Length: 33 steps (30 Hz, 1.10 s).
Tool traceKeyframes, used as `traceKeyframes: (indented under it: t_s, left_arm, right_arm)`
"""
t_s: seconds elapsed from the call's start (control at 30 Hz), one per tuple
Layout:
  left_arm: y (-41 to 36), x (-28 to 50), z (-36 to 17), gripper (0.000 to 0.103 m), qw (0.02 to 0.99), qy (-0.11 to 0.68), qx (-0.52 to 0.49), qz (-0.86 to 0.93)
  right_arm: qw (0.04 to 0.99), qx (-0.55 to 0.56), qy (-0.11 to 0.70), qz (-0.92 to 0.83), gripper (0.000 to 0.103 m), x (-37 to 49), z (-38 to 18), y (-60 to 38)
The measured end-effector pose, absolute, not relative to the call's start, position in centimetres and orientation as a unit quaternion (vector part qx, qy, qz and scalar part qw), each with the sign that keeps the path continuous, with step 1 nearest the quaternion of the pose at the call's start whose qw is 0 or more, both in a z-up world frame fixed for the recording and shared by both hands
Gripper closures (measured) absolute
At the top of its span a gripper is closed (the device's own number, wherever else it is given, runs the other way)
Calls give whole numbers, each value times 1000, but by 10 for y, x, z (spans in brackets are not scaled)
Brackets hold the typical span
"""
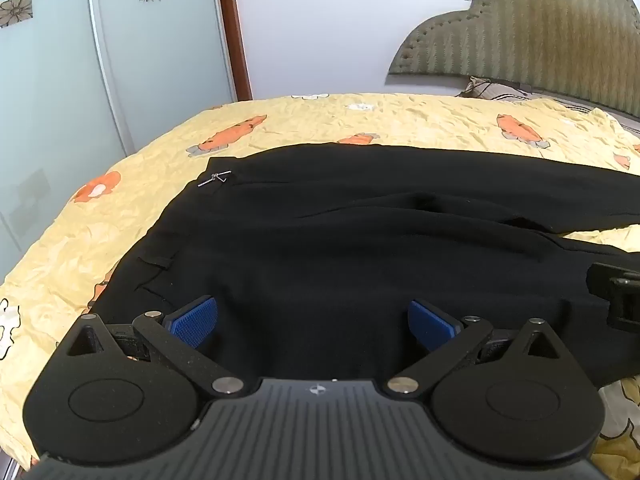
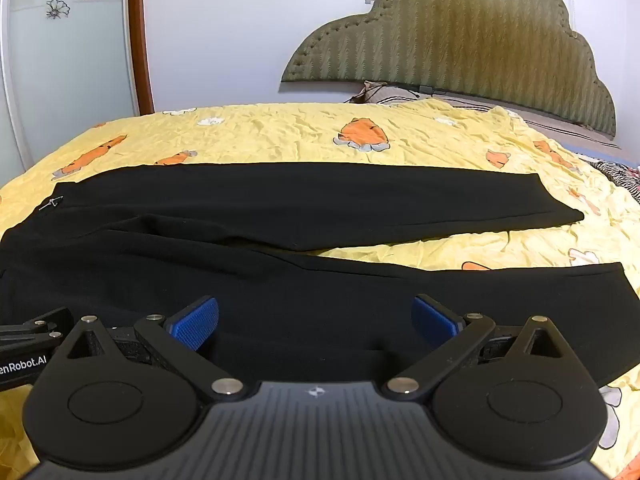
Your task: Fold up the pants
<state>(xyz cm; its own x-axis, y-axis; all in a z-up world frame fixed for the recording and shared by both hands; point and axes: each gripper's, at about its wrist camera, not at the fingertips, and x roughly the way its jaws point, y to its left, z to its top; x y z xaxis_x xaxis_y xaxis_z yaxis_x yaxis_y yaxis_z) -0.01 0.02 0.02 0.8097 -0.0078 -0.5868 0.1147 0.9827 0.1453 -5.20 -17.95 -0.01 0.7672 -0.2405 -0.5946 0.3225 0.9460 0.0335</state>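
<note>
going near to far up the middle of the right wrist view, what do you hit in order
right gripper with jaws open → near pant leg → strip of yellow bedspread → far pant leg → more bedspread → padded headboard

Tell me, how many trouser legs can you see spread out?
2. The far leg lies across the yellow bedspread; the near leg runs just ahead of the right gripper.

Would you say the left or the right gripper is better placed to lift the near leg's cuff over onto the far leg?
Probably the right gripper: open, it looks along the black pants toward the near cuff. The left gripper, also open, faces the waist.
</note>
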Motion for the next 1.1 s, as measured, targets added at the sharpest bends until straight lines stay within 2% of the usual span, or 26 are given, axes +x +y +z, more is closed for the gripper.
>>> traceKeyframes:
  t_s: [1.1]
  left_arm:
    - [-4,-9,5,1,946,310,72,-52]
  right_arm:
    - [932,68,316,-161,0,-54,0,-183]
